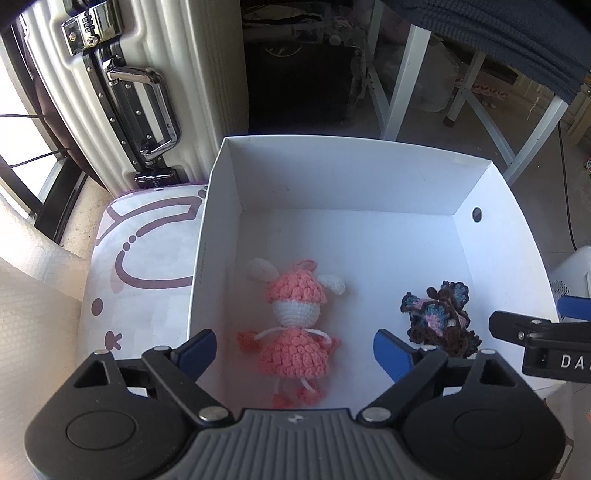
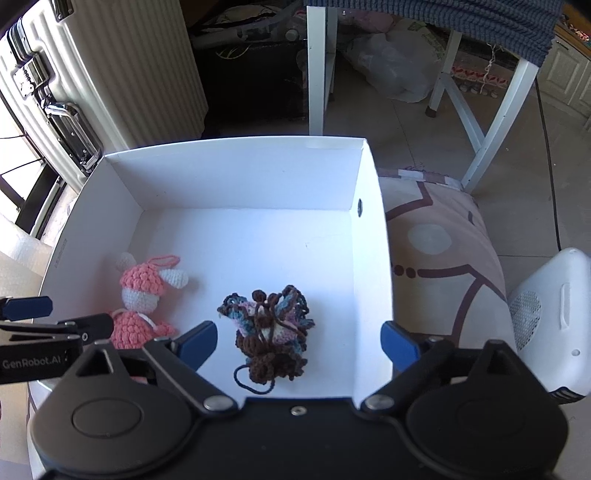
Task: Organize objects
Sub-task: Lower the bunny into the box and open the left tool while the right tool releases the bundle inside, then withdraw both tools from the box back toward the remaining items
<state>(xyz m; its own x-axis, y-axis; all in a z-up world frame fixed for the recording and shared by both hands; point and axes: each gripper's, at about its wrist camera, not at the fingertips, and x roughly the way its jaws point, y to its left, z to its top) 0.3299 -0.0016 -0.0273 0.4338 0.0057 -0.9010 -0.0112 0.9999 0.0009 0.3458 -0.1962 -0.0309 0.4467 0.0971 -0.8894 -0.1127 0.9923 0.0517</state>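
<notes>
A white cardboard box (image 1: pixel 347 181) (image 2: pixel 236 173) holds two crochet toys on its floor. The pink and white doll (image 1: pixel 295 332) (image 2: pixel 142 306) lies at the box's left. A brown, blue and pink crochet piece (image 1: pixel 439 321) (image 2: pixel 271 332) lies to the right of it. My left gripper (image 1: pixel 295 350) hangs open above the doll, its blue pads wide on either side and not touching it. Over the brown piece my right gripper (image 2: pixel 299 341) also stands open, its pads apart from the yarn. Each gripper shows at the edge of the other's view.
The box rests on a white cushion with purple lines (image 1: pixel 147 251) (image 2: pixel 443 251). A ribbed white suitcase (image 1: pixel 122 92) (image 2: pixel 92 85) stands behind at the left. White table legs (image 2: pixel 317 70) and a blue knit cloth (image 2: pixel 443 22) are behind. A white appliance (image 2: pixel 550 314) sits to the right.
</notes>
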